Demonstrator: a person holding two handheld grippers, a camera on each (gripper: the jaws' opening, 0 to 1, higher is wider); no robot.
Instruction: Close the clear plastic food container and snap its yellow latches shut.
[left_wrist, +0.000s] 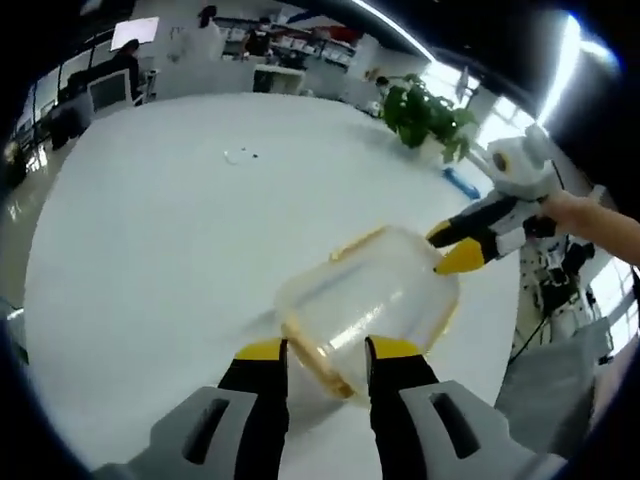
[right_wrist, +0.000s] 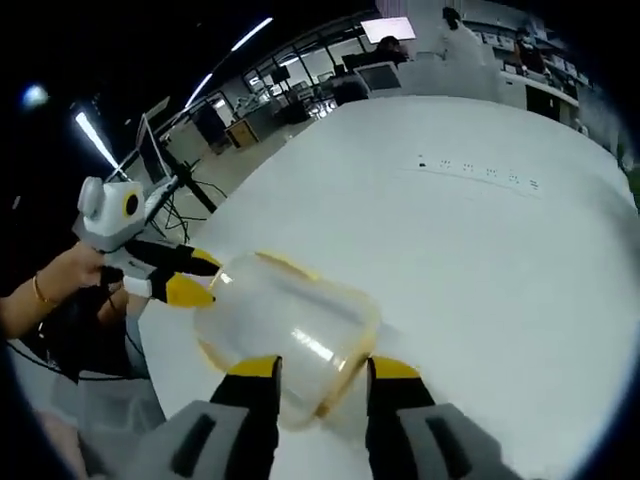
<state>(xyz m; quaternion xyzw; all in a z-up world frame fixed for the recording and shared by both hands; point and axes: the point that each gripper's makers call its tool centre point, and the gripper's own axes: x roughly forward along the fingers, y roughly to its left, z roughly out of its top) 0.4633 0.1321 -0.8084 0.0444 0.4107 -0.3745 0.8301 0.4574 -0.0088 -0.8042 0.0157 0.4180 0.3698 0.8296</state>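
The clear container with yellow latches rests on the white bench. The left tongs are open, straddling its near end. The right tongs are open, straddling the opposite end.

One clear container at centre, two grippers — left, right at 3 o'clock — one potted plant at 1 o'clock.

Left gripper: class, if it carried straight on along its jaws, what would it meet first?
Most likely the clear plastic food container with yellow rim; the left gripper has its jaws either side of the near end, though contact is unclear.
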